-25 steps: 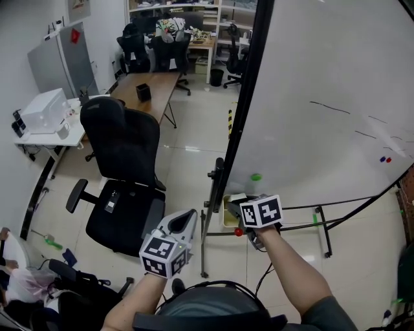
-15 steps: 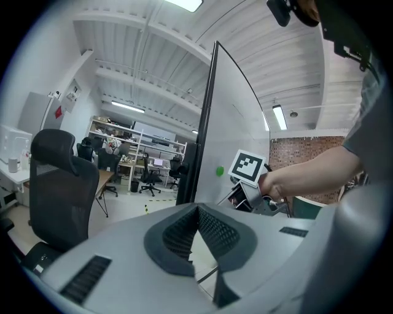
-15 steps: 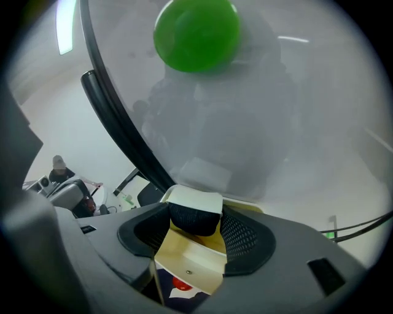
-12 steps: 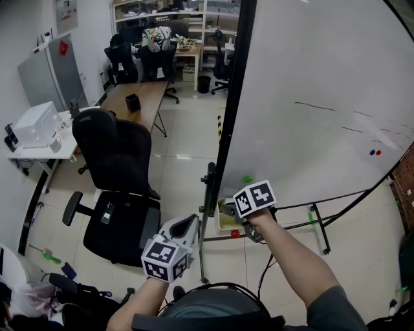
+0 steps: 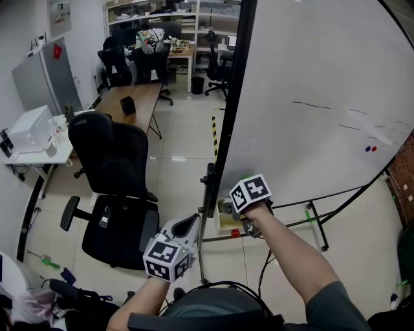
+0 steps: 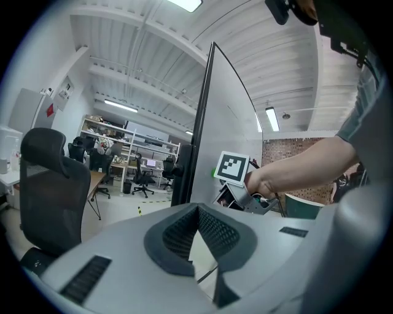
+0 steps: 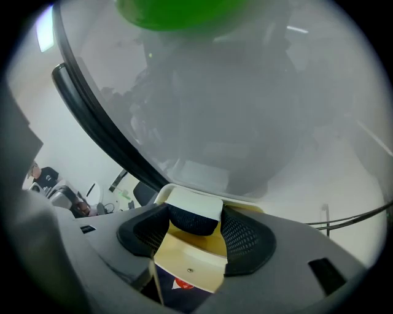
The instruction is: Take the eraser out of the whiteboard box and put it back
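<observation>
The whiteboard [image 5: 310, 77] fills the right side of the head view, with its black frame edge running down the middle. An empty black office chair [image 5: 116, 168] stands well to the left of the whiteboard.

The left gripper [image 6: 198, 211] is held out in the open air on the chair side of the whiteboard's frame. Its two dark ribbed pads meet at their tips, and only a narrow wedge of floor shows behind them. The jaws are closed with nothing between them.

The right gripper [image 7: 196, 216] is tipped steeply down at the foot of the whiteboard, close against its face. A green round thing [image 7: 172, 12] on the whiteboard shows just above it.

Below the jaws sits the cream-yellow whiteboard box [image 7: 187, 257], set at the lower edge of the whiteboard beside the frame. The jaws stand fairly wide — as wide as what is between them.

That is the eraser [image 7: 195, 203], which has a white back and dark felt. A pad presses on each of its sides, so it is gripped. It sits over the box's far end, nearest the whiteboard. Whether its felt rests on the box's floor cannot be told.
</observation>
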### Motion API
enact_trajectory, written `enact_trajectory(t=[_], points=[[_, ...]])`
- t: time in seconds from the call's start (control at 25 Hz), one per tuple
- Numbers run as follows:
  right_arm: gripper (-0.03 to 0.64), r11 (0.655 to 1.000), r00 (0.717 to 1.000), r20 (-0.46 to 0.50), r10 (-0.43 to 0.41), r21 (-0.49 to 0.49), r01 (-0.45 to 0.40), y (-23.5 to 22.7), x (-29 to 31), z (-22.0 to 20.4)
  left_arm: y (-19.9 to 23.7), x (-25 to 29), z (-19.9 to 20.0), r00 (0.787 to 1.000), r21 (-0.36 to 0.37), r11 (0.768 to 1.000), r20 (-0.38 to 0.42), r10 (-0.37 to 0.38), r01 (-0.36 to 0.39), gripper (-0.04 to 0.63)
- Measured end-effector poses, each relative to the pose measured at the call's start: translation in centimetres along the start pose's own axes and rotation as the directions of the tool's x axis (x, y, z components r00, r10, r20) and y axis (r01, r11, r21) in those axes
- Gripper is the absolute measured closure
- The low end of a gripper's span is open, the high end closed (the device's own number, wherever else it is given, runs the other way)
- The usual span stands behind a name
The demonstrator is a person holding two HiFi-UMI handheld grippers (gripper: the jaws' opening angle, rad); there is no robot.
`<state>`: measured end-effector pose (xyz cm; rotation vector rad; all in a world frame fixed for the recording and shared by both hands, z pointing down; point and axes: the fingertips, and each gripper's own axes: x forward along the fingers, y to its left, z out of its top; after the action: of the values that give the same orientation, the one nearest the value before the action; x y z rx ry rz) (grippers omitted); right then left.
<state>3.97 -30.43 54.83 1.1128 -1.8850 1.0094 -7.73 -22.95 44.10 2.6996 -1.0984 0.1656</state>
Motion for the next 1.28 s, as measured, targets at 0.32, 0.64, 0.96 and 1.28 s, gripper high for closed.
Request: enact_trajectory(t=[0.32,0.64,0.96,1.28], points=[[0.325,1.000,0.999,-0.038,-0.014,0.011,0.014,0.0,0.2,-0.2,0.0,0.3,0.6,1.000,0.004,1.000,0.010,-0.003,0.003,0.560],[0.324,0.999,0.998,-0.037,-0.041,0.010,0.041,0.3,0.3,-0.3,0.0,2.0,0.9,1.000,-0.012,1.000,0.005,0.011,-0.011,0.560],[0.324,0.999,0.998,-0.037,-0.047,0.008,0.048,0.1,0.1,-0.4,-0.5,3.8,2.0,1.000,-0.013,1.000,0.000,0.011,-0.011,0.560],[0.315,0.999,0.999,-0.039,-0.020,0.028,0.021,0.1,-0.1,-0.6,-1.5,4.4,0.7,1.000,-0.013,1.000,-0.030,-0.002,0.002,0.560]])
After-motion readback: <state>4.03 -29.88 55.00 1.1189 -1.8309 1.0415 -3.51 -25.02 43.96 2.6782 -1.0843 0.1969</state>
